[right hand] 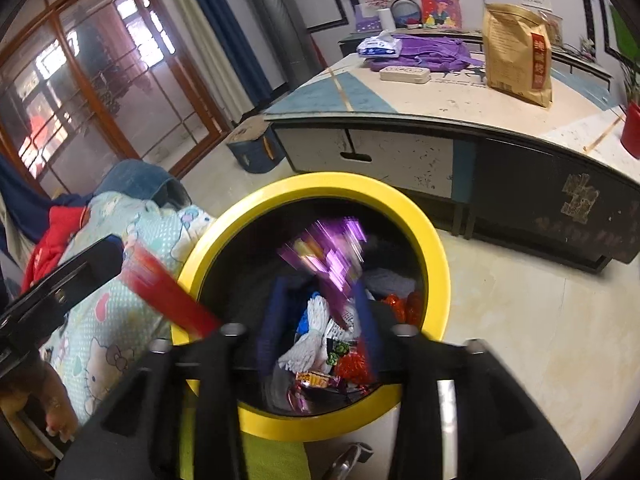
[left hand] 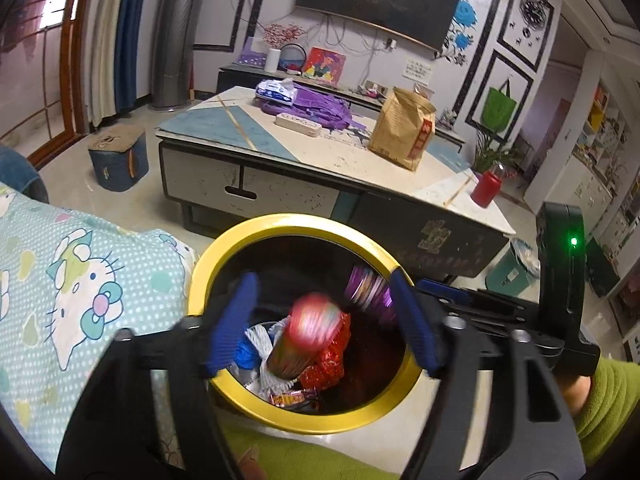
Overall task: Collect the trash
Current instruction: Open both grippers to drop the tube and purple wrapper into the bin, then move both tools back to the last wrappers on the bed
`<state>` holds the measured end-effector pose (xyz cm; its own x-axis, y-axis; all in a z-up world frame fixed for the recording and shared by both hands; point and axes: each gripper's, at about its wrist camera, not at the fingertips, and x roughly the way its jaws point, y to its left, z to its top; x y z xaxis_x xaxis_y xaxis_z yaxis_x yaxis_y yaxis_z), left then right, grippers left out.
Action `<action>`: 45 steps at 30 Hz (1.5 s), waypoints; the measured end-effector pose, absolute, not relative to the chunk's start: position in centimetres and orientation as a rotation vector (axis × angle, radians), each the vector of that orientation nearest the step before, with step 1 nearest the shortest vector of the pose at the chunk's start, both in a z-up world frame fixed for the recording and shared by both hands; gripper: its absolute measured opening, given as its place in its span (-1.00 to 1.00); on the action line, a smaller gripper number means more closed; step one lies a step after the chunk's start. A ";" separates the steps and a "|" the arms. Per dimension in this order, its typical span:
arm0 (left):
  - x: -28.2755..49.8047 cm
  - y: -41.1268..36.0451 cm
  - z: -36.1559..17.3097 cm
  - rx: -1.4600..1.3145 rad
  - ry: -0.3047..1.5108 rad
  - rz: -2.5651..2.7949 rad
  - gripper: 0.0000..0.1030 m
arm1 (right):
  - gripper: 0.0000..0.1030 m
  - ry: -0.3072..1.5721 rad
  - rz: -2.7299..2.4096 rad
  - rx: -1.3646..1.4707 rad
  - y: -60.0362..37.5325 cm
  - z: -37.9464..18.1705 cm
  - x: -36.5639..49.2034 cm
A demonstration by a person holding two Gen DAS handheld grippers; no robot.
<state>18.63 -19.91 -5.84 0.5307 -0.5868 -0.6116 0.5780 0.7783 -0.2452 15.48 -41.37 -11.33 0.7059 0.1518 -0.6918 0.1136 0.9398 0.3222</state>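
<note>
A round bin with a yellow rim (left hand: 240,236) stands on the floor below both grippers; it also shows in the right wrist view (right hand: 436,248). Inside lie wrappers, white cloth and red foil (left hand: 328,360). My left gripper (left hand: 324,320) is open above the bin, and a blurred red-topped tube (left hand: 308,332) falls between its fingers, touching neither. My right gripper (right hand: 320,320) is open above the bin, and a blurred purple wrapper (right hand: 328,256) falls past its tips. The same purple wrapper shows in the left wrist view (left hand: 368,284).
A low coffee table (left hand: 340,160) stands behind the bin with a brown paper bag (left hand: 404,132), a purple bag (left hand: 316,108), a power strip (left hand: 298,124) and a red bottle (left hand: 486,188). A Hello Kitty quilt (left hand: 80,304) lies left of the bin. A small stool (left hand: 118,160) stands far left.
</note>
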 end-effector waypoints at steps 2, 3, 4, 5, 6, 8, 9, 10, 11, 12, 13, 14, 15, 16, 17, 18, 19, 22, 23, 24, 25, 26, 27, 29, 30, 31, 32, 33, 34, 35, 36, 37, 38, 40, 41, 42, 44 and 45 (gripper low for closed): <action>18.7 -19.5 -5.8 -0.024 0.736 -0.681 0.60 | -0.06 0.782 0.018 0.354 -41.4 -11.2 15.4; 18.7 -19.1 -5.7 -0.032 0.737 -0.670 0.69 | -0.01 0.774 0.016 0.353 -41.3 -11.1 15.3; 18.6 -18.7 -5.6 -0.039 0.734 -0.664 0.79 | 0.01 0.766 0.013 0.349 -41.3 -10.9 15.3; 18.5 -18.2 -5.4 -0.045 0.726 -0.650 0.79 | 0.06 0.760 0.011 0.343 -41.2 -10.8 15.3; 18.4 -17.8 -5.2 -0.045 0.719 -0.634 0.79 | 0.09 0.746 0.013 0.332 -41.0 -10.5 15.2; 18.3 -16.9 -4.9 -0.051 0.708 -0.602 0.79 | 0.15 0.722 0.022 0.319 -40.6 -10.0 15.0; 18.1 -16.5 -4.7 -0.056 0.706 -0.589 0.79 | 0.19 0.706 0.028 0.306 -40.3 -9.7 14.8; 17.9 -15.9 -4.6 -0.062 0.700 -0.574 0.79 | 0.21 0.691 0.036 0.294 -39.9 -9.3 14.7; 17.7 -15.4 -4.4 -0.066 0.692 -0.561 0.79 | 0.23 0.671 0.049 0.278 -39.4 -8.8 14.5; 17.5 -14.9 -4.2 -0.067 0.682 -0.546 0.79 | 0.24 0.657 0.057 0.266 -39.0 -8.5 14.4; 17.2 -14.2 -4.0 -0.066 0.669 -0.525 0.79 | 0.24 0.645 0.068 0.254 -38.6 -8.1 14.3; 17.0 -13.7 -3.8 -0.066 0.662 -0.509 0.79 | 0.25 0.633 0.082 0.244 -38.1 -7.8 14.2; 16.6 -12.9 -3.5 -0.071 0.650 -0.483 0.79 | 0.34 0.619 0.100 0.230 -37.4 -7.4 14.0; 16.4 -12.2 -3.4 -0.078 0.645 -0.466 0.79 | 0.36 0.610 0.112 0.220 -37.1 -7.1 14.1; 16.4 -11.6 -3.2 -0.086 0.641 -0.453 0.79 | 0.37 0.603 0.123 0.210 -36.5 -6.9 14.0; 16.1 -10.8 -3.0 -0.095 0.634 -0.432 0.79 | 0.37 0.597 0.139 0.193 -35.9 -6.6 14.0; 15.9 -10.0 -2.8 -0.101 0.625 -0.411 0.79 | 0.37 0.592 0.157 0.175 -35.1 -6.3 13.9; 15.3 -7.9 -2.3 -0.114 0.606 -0.363 0.79 | 0.37 0.589 0.199 0.143 -33.3 -5.8 13.9; 15.1 -7.1 -2.1 -0.122 0.605 -0.350 0.79 | 0.37 0.587 0.218 0.129 -32.5 -5.6 13.9; 15.0 -6.4 -1.9 -0.133 0.601 -0.339 0.79 | 0.38 0.587 0.232 0.118 -31.9 -5.5 13.9; 14.7 -5.8 -1.7 -0.144 0.596 -0.330 0.79 | 0.38 0.586 0.250 0.103 -31.2 -5.4 13.9; 14.5 -5.3 -1.6 -0.151 0.591 -0.322 0.79 | 0.38 0.585 0.258 0.095 -30.7 -5.3 13.9; 14.2 -4.6 -1.3 -0.156 0.582 -0.305 0.79 | 0.38 0.586 0.274 0.083 -30.0 -5.2 13.9; 13.6 -3.4 -0.9 -0.158 0.568 -0.275 0.79 | 0.38 0.594 0.304 0.068 -28.7 -5.1 14.1; 13.2 -2.7 -0.7 -0.161 0.561 -0.258 0.79 | 0.38 0.596 0.322 0.060 -27.8 -5.0 14.2; 13.0 -2.0 -0.6 -0.164 0.560 -0.245 0.79 | 0.38 0.598 0.335 0.055 -27.3 -4.9 14.2; 12.8 -1.7 -0.5 -0.164 0.560 -0.239 0.79 | 0.39 0.601 0.354 0.045 -26.5 -4.7 14.2; 12.6 -1.0 -0.3 -0.165 0.558 -0.227 0.79 | 0.39 0.599 0.365 0.039 -25.8 -4.5 14.1; 12.3 -0.3 -0.1 -0.165 0.553 -0.214 0.79 | 0.41 0.596 0.375 0.034 -25.2 -4.4 14.0; 12.0 0.4 0.0 -0.162 0.550 -0.203 0.79 | 0.46 0.593 0.390 0.028 -24.5 -4.2 14.0; 11.8 0.8 0.1 -0.158 0.549 -0.195 0.79 | 0.48 0.590 0.402 0.024 -23.8 -4.0 13.9; 11.6 1.4 0.2 -0.154 0.549 -0.179 0.79 | 0.48 0.584 0.414 0.020 -23.1 -3.7 13.9; 11.5 1.9 0.2 -0.154 0.549 -0.169 0.79 | 0.49 0.583 0.430 0.018 -22.5 -3.6 13.9; 11.0 3.4 0.3 -0.160 0.547 -0.142 0.79 | 0.49 0.587 0.460 0.014 -20.9 -3.2 14.2; 10.9 3.9 0.3 -0.161 0.547 -0.132 0.79 | 0.49 0.587 0.471 0.014 -20.5 -3.1 14.2; 10.7 4.5 0.2 -0.162 0.548 -0.117 0.79 | 0.49 0.592 0.491 0.015 -19.7 -2.9 14.4; 10.4 5.9 0.2 -0.163 0.552 -0.092 0.79 | 0.49 0.593 0.519 0.014 -18.5 -2.7 14.5; 10.2 6.4 0.2 -0.162 0.553 -0.084 0.79 | 0.49 0.596 0.532 0.011 -17.7 -2.6 14.6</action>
